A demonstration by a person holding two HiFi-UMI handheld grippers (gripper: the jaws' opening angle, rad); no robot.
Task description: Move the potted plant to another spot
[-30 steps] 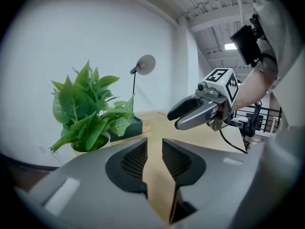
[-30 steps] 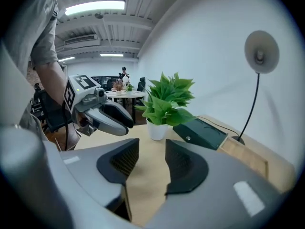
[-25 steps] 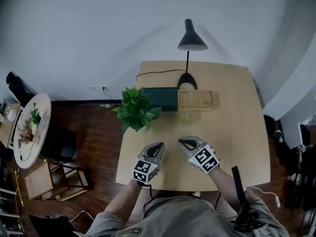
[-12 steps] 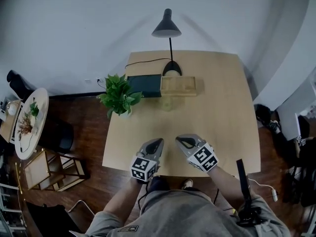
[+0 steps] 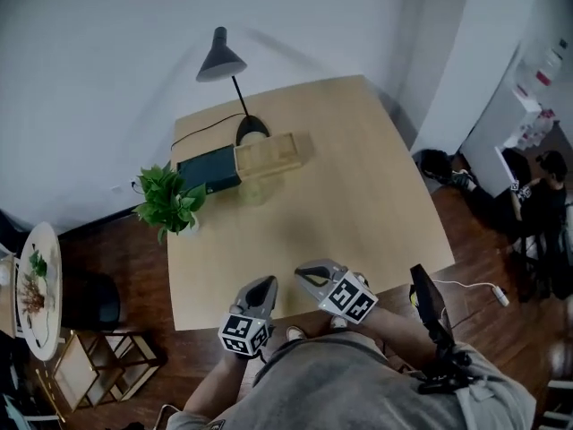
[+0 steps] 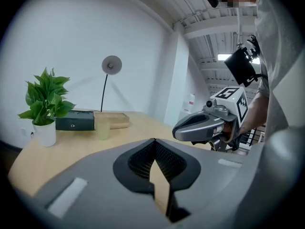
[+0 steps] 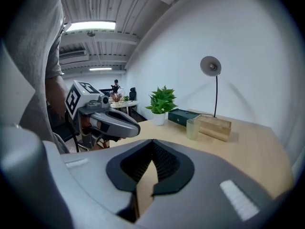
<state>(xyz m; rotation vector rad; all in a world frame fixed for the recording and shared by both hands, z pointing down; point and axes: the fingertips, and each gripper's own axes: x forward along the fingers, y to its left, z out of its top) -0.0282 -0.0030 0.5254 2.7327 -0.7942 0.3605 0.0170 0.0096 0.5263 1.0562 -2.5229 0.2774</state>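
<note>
The potted plant point(image 5: 166, 199), green leaves in a small white pot, stands at the far left edge of the wooden table point(image 5: 358, 204). It also shows in the left gripper view as the plant point(image 6: 45, 99) and in the right gripper view as the plant point(image 7: 162, 101). My left gripper point(image 5: 265, 285) and right gripper point(image 5: 305, 274) hover side by side over the table's near edge, far from the plant. Both are shut and hold nothing. Each gripper view shows its own closed gripper point(image 6: 154, 144) point(image 7: 152, 147) and the other gripper beside it.
Behind the plant lie a dark box point(image 5: 208, 168), a wooden tray point(image 5: 267, 155), a pale cup point(image 5: 253, 189) and a black desk lamp point(image 5: 224, 61). A round side table point(image 5: 36, 276) and a wooden stool point(image 5: 89, 365) stand at left. A person point(image 5: 537, 186) sits at right.
Both grippers have drawn back from over the table to its near edge, farther from the plant. The head view has swung, so the table now sits turned and further off.
</note>
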